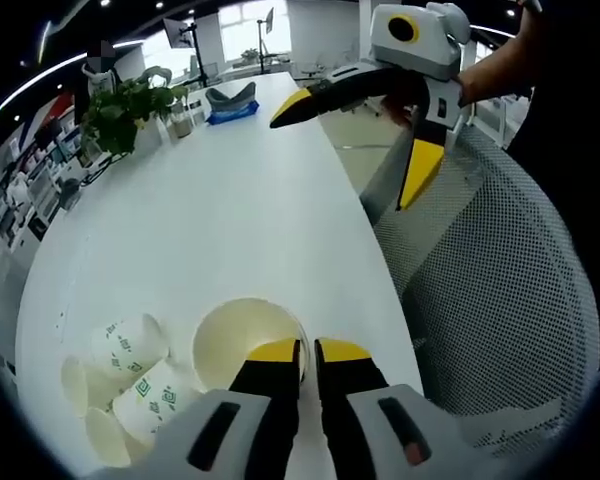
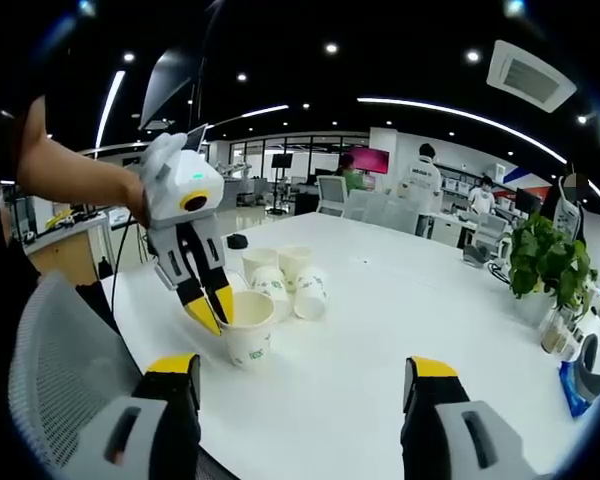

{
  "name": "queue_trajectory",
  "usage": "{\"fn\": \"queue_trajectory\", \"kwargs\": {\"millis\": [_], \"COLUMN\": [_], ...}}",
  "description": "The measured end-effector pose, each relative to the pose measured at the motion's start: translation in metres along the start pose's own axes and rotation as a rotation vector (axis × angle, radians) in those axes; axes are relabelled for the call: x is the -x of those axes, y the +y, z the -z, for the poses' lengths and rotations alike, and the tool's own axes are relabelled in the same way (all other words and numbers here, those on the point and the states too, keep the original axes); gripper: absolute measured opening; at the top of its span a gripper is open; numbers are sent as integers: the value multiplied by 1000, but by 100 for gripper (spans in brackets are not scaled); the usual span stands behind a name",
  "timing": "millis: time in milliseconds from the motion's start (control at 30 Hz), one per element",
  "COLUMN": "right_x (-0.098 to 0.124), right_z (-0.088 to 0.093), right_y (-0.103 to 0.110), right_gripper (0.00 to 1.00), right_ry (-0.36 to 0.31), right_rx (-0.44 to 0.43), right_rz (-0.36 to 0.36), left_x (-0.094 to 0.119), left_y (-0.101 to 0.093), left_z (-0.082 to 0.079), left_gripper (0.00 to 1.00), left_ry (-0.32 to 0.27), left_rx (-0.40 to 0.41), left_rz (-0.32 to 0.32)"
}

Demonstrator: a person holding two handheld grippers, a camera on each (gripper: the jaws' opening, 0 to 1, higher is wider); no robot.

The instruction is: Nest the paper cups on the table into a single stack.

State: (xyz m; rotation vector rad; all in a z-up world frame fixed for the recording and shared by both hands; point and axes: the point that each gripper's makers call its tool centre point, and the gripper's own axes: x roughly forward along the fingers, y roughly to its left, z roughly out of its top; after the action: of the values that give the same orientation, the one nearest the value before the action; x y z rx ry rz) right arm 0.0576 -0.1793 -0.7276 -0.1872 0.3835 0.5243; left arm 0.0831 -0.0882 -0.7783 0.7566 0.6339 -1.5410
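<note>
My left gripper (image 1: 310,352) is shut on the near rim of an upright white paper cup (image 1: 242,340) with a green print. One jaw is inside the rim and one outside. In the right gripper view the same left gripper (image 2: 213,308) pinches that cup (image 2: 250,338) near the table's front-left edge. Several more paper cups (image 2: 285,272) sit bunched just behind it, some upright and some on their sides. They lie to the left of the held cup as a cluster of cups (image 1: 135,385). My right gripper (image 2: 302,367) is open and empty. It hovers as the right gripper (image 1: 355,140) over the table's right edge.
The long white table (image 1: 210,210) stretches away. A potted plant (image 1: 125,105) and a blue object (image 1: 230,108) stand at its far end, with the plant (image 2: 550,260) at right. A mesh chair (image 1: 490,280) stands beside the table edge. People stand in the background (image 2: 420,180).
</note>
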Motion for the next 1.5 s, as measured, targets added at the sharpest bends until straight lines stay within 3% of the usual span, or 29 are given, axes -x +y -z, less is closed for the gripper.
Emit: {"fn": "queue_trajectory", "kwargs": {"millis": [200, 433, 467, 600, 800, 1133, 1500], "right_x": [0, -1, -1, 0, 0, 0, 0], "right_z": [0, 1, 0, 0, -1, -1, -2], "right_y": [1, 2, 2, 2, 4, 5, 6], "right_gripper": [84, 84, 84, 84, 85, 86, 88], "right_ry": [2, 4, 3, -1, -6, -12, -15], "right_rx": [-1, -4, -5, -10, -14, -20, -23], "right_rz": [-7, -13, -13, -17, -26, -38, -48], "left_x": [7, 23, 31, 41, 71, 100, 116], "left_y": [2, 9, 18, 25, 54, 89, 115], "left_z": [-4, -14, -8, -12, -11, 18, 44], "left_gripper": [7, 13, 14, 17, 22, 32, 32], "left_ry": [-31, -140, -157, -207, -288, -291, -260], "left_rx": [20, 103, 120, 157, 223, 278, 316], "left_rz": [-24, -66, -78, -106, -219, -340, -414]}}
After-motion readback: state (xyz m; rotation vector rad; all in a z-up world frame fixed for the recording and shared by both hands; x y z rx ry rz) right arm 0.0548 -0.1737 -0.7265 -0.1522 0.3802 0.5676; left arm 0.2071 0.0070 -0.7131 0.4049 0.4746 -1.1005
